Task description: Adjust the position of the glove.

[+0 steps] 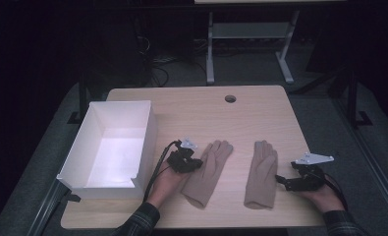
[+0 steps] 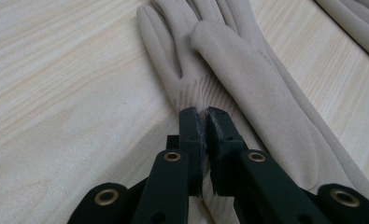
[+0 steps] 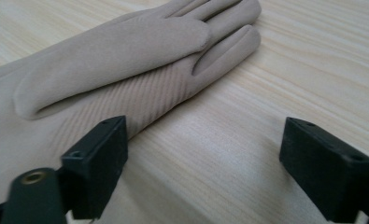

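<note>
In the high view two beige gloves lie flat on the wooden table [image 1: 260, 110], fingers pointing toward the top of the frame. The left glove [image 1: 208, 172] sits just left of centre, tilted a little to the right; the right glove [image 1: 261, 174] lies just right of centre, near it but apart. A white open box [image 1: 147, 142] stands at the left of the frame, its wall close to the left gripper [image 1: 194, 163].

That left gripper, held in a hand coming up from the bottom edge, meets the left glove at its left edge. In the left gripper view the two black jaws stand almost together at lower centre, pinching a small ridge of the left glove [image 2: 247, 79] fabric at its ribbed part below the fingers; the left gripper [image 2: 204, 122] thus grips the glove, which stretches to the upper right of that frame.

The right gripper [image 1: 280, 179] rests at the lower right of the high view, just beside the right glove's right edge. In the right gripper view its jaws stand wide apart with only bare wood between them; the right gripper [image 3: 203, 149] holds nothing, and the right glove [image 3: 126, 70] lies at upper left, its ribbed edge just by the left-hand jaw
</note>
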`<action>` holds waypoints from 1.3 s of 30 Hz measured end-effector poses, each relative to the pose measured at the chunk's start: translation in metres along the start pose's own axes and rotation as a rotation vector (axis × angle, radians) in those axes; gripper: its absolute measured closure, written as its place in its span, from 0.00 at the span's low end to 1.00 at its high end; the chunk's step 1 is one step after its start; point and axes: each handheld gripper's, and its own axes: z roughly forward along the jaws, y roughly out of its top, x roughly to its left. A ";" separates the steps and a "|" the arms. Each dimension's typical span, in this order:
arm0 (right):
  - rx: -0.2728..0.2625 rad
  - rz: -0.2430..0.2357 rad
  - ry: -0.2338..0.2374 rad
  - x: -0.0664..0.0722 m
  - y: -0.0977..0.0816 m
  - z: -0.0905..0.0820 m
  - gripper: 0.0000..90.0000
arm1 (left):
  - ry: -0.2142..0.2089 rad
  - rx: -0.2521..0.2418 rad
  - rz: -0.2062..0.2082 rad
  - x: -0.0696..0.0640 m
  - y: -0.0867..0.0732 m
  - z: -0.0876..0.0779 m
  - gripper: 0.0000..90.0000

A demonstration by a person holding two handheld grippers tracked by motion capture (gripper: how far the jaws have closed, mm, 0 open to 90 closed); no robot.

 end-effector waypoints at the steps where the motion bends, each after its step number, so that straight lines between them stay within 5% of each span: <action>1: 0.003 0.006 0.013 0.000 0.001 -0.002 0.30 | -0.007 -0.003 -0.008 0.001 0.000 0.000 0.94; 6: -0.065 -0.035 0.079 0.004 0.009 -0.016 0.86 | -0.010 -0.010 -0.011 0.002 -0.001 0.000 0.94; 8: -0.100 -0.048 0.132 0.006 0.015 -0.018 1.00 | -0.007 -0.014 -0.007 0.001 -0.001 0.000 0.94; 11: -0.110 -0.057 0.186 0.010 0.022 -0.012 1.00 | -0.009 -0.014 -0.008 0.001 -0.001 0.000 0.94; 21: -0.006 -0.118 0.152 0.015 0.024 0.016 1.00 | 0.002 -0.011 0.003 0.000 -0.001 0.000 0.94; 26: -0.008 -0.133 0.193 0.023 0.028 0.021 1.00 | 0.003 -0.011 0.004 -0.001 -0.001 0.000 0.94; 39: 0.006 -0.188 0.260 0.064 0.044 0.037 1.00 | 0.006 -0.013 0.006 -0.001 -0.001 0.001 0.94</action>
